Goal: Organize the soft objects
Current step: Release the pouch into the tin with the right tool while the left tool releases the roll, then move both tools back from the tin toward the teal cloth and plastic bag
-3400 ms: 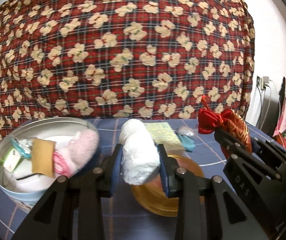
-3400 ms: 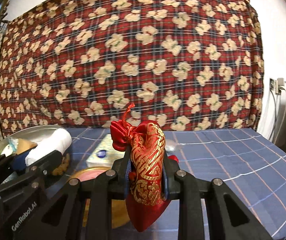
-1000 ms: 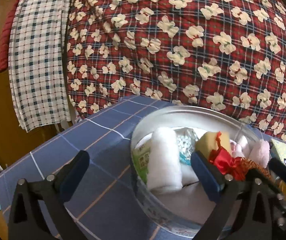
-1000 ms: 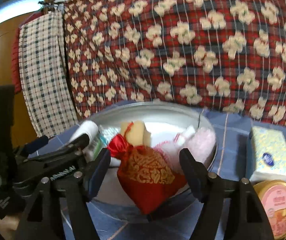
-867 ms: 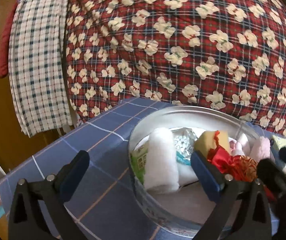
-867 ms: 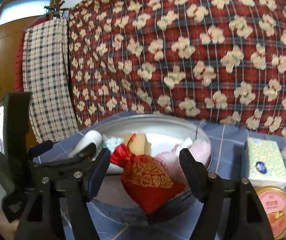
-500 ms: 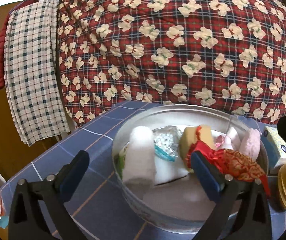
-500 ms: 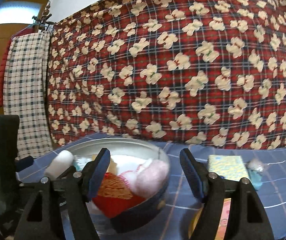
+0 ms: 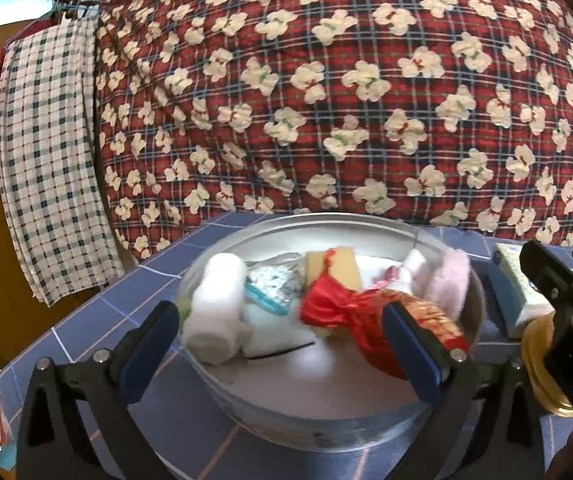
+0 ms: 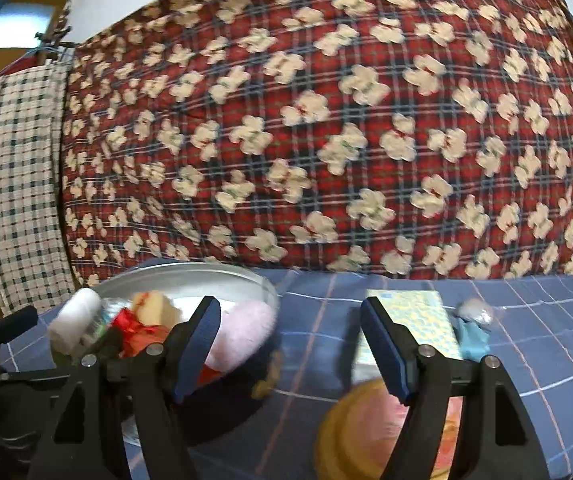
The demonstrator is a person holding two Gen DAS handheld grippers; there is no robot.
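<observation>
A round silver tin (image 9: 270, 416) on the blue checked table holds a rolled white towel (image 9: 216, 312), a red and gold drawstring pouch (image 9: 366, 312), a yellow sponge (image 9: 332, 266) and a pink fluffy item (image 9: 446, 280). My left gripper (image 9: 278, 352) is open and empty, just in front of the tin. My right gripper (image 10: 290, 344) is open and empty, to the right of the tin (image 10: 206, 276). The pouch (image 10: 134, 330), towel (image 10: 72, 320) and pink item (image 10: 242, 330) show in the right wrist view.
A yellow patterned tissue pack (image 10: 410, 320) and a small blue and silver packet (image 10: 472, 326) lie on the table right of the tin. A round gold lid (image 10: 370, 436) lies near the front. A red floral plaid quilt (image 9: 326, 100) hangs behind, with a checked cloth (image 9: 46, 160) at left.
Both grippers opened: the towel and the pouch now lie in the tin. My left gripper pulled back from the tin. My right gripper swung right, toward the tissue pack.
</observation>
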